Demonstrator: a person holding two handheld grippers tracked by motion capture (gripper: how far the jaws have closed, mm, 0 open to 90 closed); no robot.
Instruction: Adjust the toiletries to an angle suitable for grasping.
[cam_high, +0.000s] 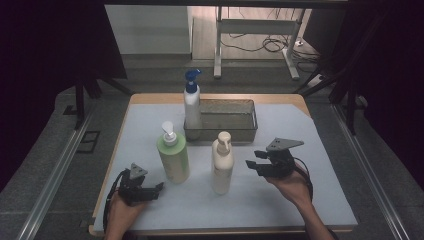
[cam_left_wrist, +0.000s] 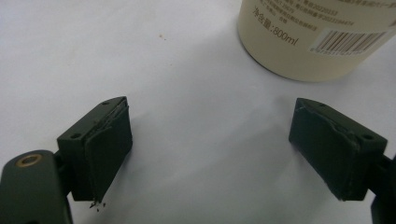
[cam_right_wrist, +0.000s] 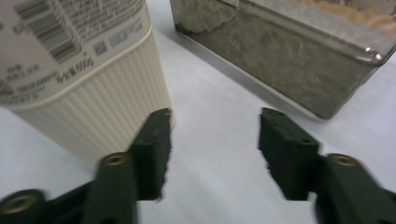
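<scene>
One cream bottle (cam_high: 222, 162) upright; long axis vertical.

You worked at a wooden desk (cam_high: 150, 98) under a pale mat (cam_high: 280, 200), on grey floor (cam_high: 60, 150). Beyond it stood a white metal frame (cam_high: 255, 27) with cables (cam_high: 270, 45) on lit flooring, dark at both sides.

claws: black, brass screws | plates: grey, three-cornered | cables: black

Cut off by the top edge in both gripper views: cream plastic pump bottle (cam_left_wrist: 317, 42); label print blurred. Grey metal tray (cam_right_wrist: 299, 60) cropped too.
</scene>
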